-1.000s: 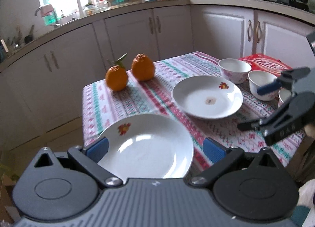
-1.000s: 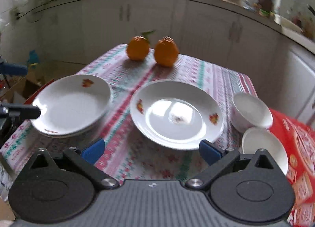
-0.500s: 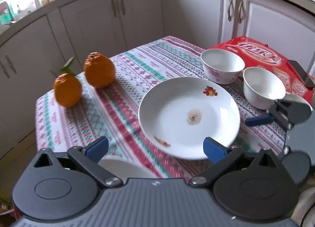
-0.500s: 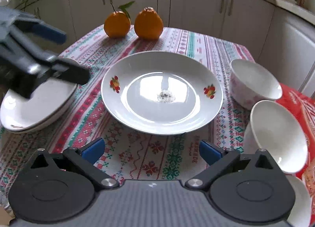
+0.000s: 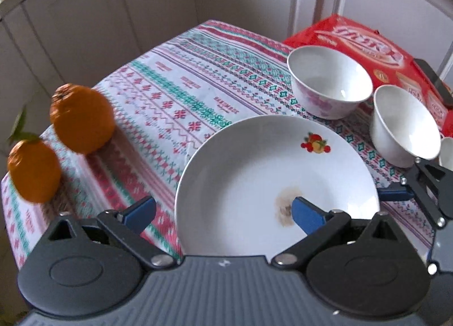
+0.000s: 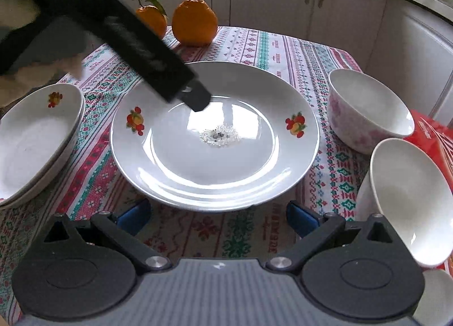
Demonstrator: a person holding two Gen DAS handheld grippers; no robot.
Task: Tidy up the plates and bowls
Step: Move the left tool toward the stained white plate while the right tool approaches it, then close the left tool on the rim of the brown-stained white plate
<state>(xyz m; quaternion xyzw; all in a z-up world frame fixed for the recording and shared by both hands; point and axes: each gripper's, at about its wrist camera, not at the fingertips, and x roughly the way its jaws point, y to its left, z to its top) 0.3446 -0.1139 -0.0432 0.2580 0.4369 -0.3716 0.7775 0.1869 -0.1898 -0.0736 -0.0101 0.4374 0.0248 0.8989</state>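
A large white plate with fruit prints [image 6: 215,139] lies in the middle of the table; it also shows in the left wrist view [image 5: 271,184]. My left gripper [image 5: 223,214] is open, its jaws astride the plate's near left rim, right finger over the plate. My right gripper [image 6: 218,217] is open just short of the plate's near edge. A stack of white plates [image 6: 34,139] sits at the left. A pink-flowered bowl [image 6: 368,111] and a plain white bowl [image 6: 410,198] stand at the right.
Two oranges [image 6: 195,24] sit at the table's far edge. A red box [image 5: 368,45] lies beyond the bowls at the right. The left gripper's black body [image 6: 113,34] reaches across the right wrist view. Cabinets surround the table.
My left gripper has moved from the plate stack to the middle plate and down onto its rim. My right gripper has come closer to the same plate.
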